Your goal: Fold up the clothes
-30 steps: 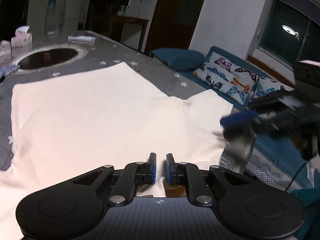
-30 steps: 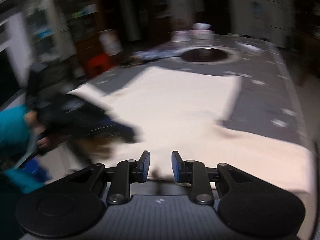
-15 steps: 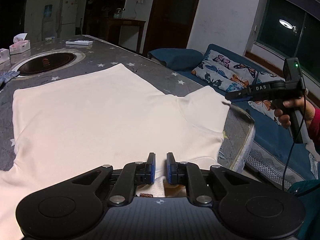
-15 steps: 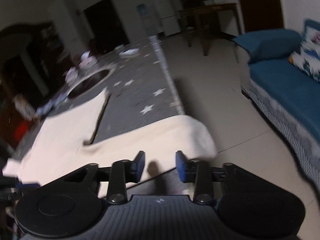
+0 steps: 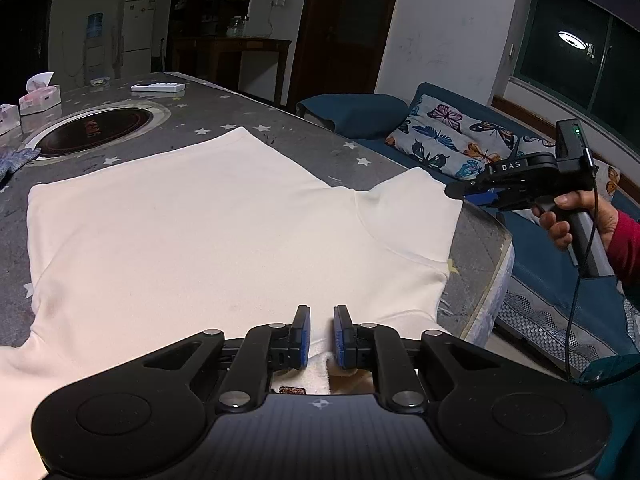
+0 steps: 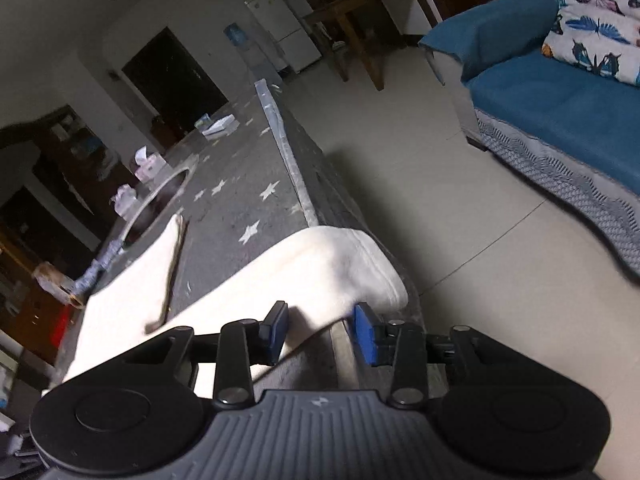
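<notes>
A cream T-shirt (image 5: pixel 208 232) lies spread flat on the grey star-patterned table (image 5: pixel 304 136). My left gripper (image 5: pixel 320 334) is shut on the shirt's collar at the near edge. My right gripper (image 6: pixel 322 332) is open, its jaws on either side of the tip of the right sleeve (image 6: pixel 344 264), which hangs at the table corner. In the left wrist view the right gripper (image 5: pixel 476 194) sits at the end of that sleeve (image 5: pixel 416 208), held in a hand.
A round inset burner (image 5: pixel 94 132), tissue boxes (image 5: pixel 40 94) and a white remote (image 5: pixel 158 87) sit at the table's far end. A blue sofa (image 6: pixel 560 92) with butterfly pillows (image 5: pixel 452 140) stands to the right across bare tiled floor (image 6: pixel 460 208).
My right gripper has swung out from the middle of the shirt to the right sleeve tip and its jaws have opened wider. My left gripper has stayed shut on the collar.
</notes>
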A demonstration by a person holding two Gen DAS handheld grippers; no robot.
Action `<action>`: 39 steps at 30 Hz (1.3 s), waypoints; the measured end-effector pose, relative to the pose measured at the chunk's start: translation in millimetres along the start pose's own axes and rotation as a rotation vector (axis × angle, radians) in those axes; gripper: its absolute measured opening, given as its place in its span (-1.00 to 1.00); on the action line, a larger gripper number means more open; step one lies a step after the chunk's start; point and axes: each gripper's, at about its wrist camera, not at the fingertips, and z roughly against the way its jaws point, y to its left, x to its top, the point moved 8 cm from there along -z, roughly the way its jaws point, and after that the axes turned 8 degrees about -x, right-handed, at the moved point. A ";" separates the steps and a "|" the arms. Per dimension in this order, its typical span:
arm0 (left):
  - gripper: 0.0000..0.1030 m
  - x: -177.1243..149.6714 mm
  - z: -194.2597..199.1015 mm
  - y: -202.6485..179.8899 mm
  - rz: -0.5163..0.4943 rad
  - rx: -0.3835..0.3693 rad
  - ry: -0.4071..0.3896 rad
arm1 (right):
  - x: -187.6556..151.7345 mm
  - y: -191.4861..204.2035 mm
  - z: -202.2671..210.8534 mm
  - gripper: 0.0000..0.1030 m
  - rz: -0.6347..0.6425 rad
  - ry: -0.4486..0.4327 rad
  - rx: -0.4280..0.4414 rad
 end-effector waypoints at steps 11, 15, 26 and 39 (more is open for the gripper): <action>-0.66 1.0 -0.7 -0.2 0.000 0.013 0.004 | 9.0 -8.1 6.6 -0.94 -0.080 -0.109 0.006; -0.61 1.9 -0.8 -0.3 0.000 0.019 0.001 | 16.4 1.0 16.6 -0.95 -0.080 -0.143 0.033; -0.19 -2.5 5.2 -4.9 0.001 0.034 -0.030 | 36.3 151.4 57.3 -0.96 0.225 -0.186 0.361; -0.05 -19.3 34.2 -5.8 0.018 0.042 -0.051 | -24.7 280.9 46.0 -0.59 0.564 0.014 0.597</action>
